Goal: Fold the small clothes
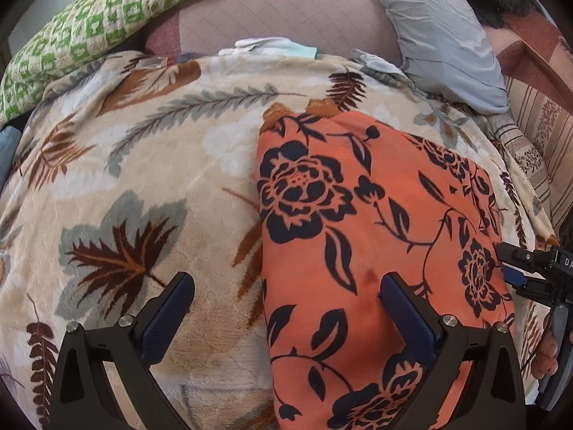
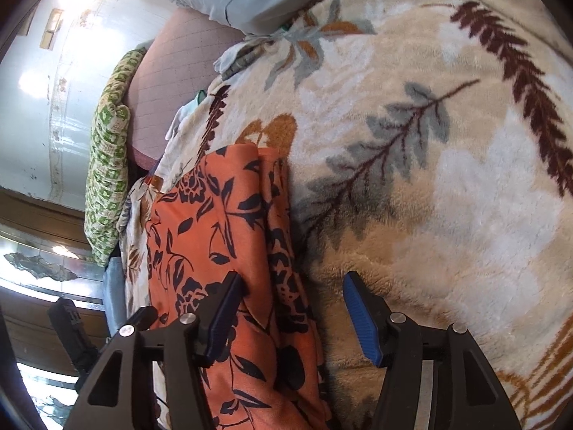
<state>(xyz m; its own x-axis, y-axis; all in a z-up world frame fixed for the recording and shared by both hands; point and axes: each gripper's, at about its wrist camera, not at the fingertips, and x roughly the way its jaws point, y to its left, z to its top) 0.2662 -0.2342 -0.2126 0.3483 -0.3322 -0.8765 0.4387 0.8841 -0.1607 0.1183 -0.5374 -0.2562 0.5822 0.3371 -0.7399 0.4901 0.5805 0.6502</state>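
Hovering over the bed, both tongs stand wide open w/ nothing gripped. Left tongs [image 1: 286, 301] straddle the near left edge of the orange cloth [image 1: 376, 222]: one finger over the blanket [image 1: 143, 165], the other over the cloth itself, pads not pinching any fabric. Right tongs [image 2: 292, 308] sit at the opposite long edge; one finger rests on or just above the cloth [image 2: 215, 236], the other over bare blanket [image 2: 429, 179], w/ the doubled edge between them but not squeezed. In the left view the right tongs [image 1: 515, 268] show at the cloth's far side, a person's fingers [image 1: 544, 354] around the handle.

The cloth, orange w/ dark flowers, lies folded into a long narrow strip on the blanket, layered edges visible along one side. Prob. placed lengthwise so each hand can reach one side; open jaws suggest either release after a fold or lining up for the next grab, can't tell which.

Beyond: green-check pillow [image 1: 96, 32] at the head, grey pillow [image 1: 440, 32] beside it, pink sheet [image 1: 279, 10] between, small white items [image 1: 265, 43] at the blanket's far edge.
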